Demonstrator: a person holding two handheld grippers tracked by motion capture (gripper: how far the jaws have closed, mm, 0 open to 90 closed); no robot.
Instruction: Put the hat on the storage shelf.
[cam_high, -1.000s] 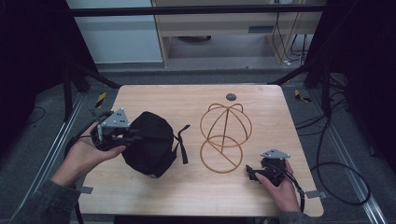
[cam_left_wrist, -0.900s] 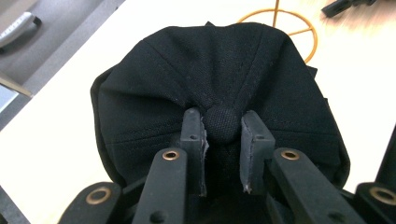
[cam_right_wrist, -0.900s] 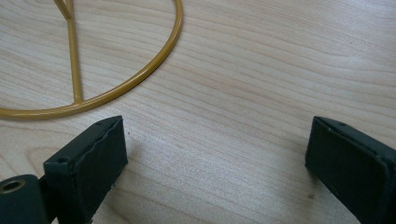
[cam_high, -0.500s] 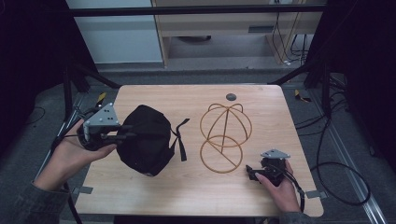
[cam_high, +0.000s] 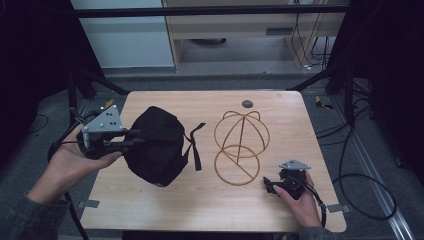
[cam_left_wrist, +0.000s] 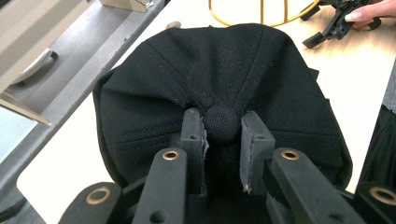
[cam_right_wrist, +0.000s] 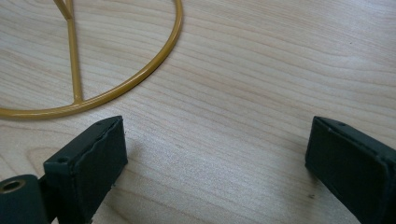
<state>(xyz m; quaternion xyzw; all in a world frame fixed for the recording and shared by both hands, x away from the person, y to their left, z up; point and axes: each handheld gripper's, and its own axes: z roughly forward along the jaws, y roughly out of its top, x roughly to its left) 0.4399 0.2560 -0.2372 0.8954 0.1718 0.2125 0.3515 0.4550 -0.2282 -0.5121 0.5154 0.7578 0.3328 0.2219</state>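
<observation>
Left claw (cam_left_wrist: 222, 140): clamped on the top button of the black cap (cam_high: 155, 145)
Black cap: at the surface's (cam_high: 200, 200) left side
Right claw (cam_right_wrist: 215, 163): jaws wide apart, low over the surface beside the gold wire cap stand (cam_high: 240, 147)

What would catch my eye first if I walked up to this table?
Probably the black cap at the table's left side, pinched at its top button by the left gripper. Next, the gold wire stand on the wooden table, mid-table. The right gripper sits open near the stand's ring base.
</observation>
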